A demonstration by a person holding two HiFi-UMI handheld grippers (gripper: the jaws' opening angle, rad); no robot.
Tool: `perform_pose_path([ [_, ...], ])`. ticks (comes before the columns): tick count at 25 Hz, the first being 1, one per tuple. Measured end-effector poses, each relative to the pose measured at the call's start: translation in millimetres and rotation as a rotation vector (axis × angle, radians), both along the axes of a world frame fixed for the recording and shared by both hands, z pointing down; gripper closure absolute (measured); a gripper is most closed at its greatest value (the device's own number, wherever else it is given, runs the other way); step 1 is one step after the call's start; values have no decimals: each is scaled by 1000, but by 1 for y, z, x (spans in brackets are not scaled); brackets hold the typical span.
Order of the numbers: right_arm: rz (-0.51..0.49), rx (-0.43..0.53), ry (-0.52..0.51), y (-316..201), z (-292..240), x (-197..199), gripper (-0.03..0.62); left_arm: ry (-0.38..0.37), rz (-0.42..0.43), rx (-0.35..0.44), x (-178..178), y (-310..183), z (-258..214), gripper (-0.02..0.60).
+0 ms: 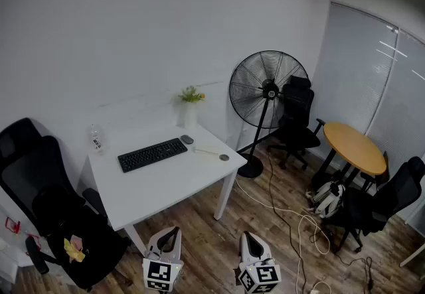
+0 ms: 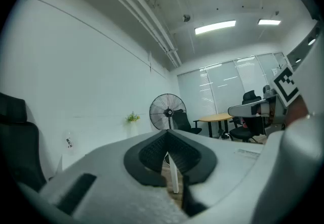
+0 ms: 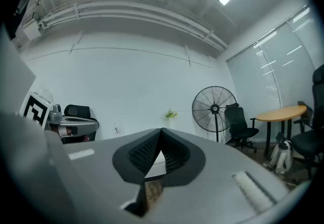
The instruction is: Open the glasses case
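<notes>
A white desk (image 1: 166, 183) stands against the wall in the head view. On it, right of a black keyboard (image 1: 153, 154), lies a small dark oval thing (image 1: 187, 139) that may be the glasses case; it is too small to tell. My left gripper (image 1: 170, 231) and right gripper (image 1: 248, 238) hang low in front of the desk, well short of it, over the wooden floor. In the left gripper view the left gripper (image 2: 166, 135) is shut with nothing in it. The right gripper (image 3: 161, 131) is likewise shut and holds nothing in the right gripper view.
A small bottle (image 1: 96, 139), a white vase with a plant (image 1: 190, 108) and a small round item (image 1: 224, 157) also sit on the desk. A standing fan (image 1: 267, 97), black office chairs (image 1: 50, 206), a round wooden table (image 1: 355, 147) and loose floor cables (image 1: 292, 216) surround it.
</notes>
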State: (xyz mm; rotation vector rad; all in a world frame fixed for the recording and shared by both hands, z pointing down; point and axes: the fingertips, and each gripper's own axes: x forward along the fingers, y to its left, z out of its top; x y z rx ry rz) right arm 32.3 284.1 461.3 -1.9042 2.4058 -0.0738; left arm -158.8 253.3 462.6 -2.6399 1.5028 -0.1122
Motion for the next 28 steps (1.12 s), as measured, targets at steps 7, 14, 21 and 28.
perform_pose_path([
  [7, -3, 0, -6, -5, 2, 1, 586, -3, -2, -3, 1, -3, 3, 574],
  [14, -6, -1, -10, -9, 2, 0, 586, -3, -3, -6, 2, -6, 4, 574],
  [21, 5, -16, -53, -10, 6, 3, 585, -4, 1, -14, 3, -6, 6, 574],
  [28, -1, -31, -32, -15, 10, -2, 585, -1, -3, -22, 0, -10, 8, 574],
])
